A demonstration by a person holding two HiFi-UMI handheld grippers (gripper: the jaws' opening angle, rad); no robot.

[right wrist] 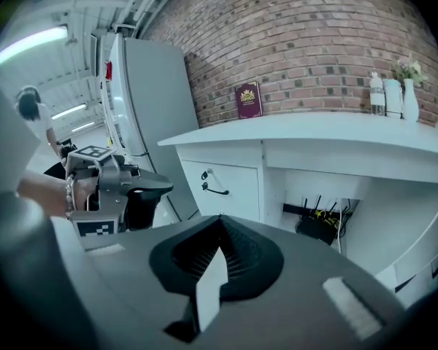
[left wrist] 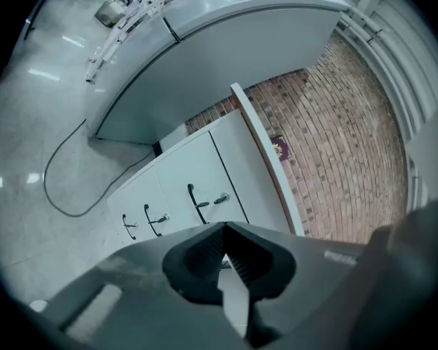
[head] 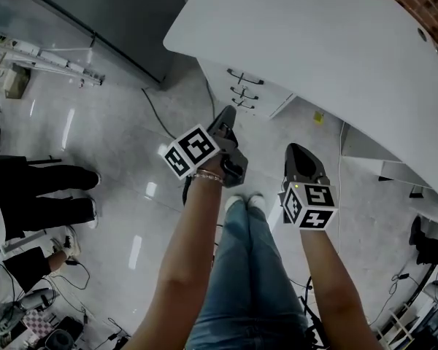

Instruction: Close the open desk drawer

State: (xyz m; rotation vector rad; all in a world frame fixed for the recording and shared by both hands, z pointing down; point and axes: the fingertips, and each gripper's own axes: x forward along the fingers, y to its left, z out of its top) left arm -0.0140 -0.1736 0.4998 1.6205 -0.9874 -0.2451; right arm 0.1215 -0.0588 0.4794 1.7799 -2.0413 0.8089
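Both tongs, the left tongs and the right tongs, are pinched shut on nothing and held clear of the drawers under the rounded corner of the desk, apparently because all three fronts already sit flush, leaving nothing to push.
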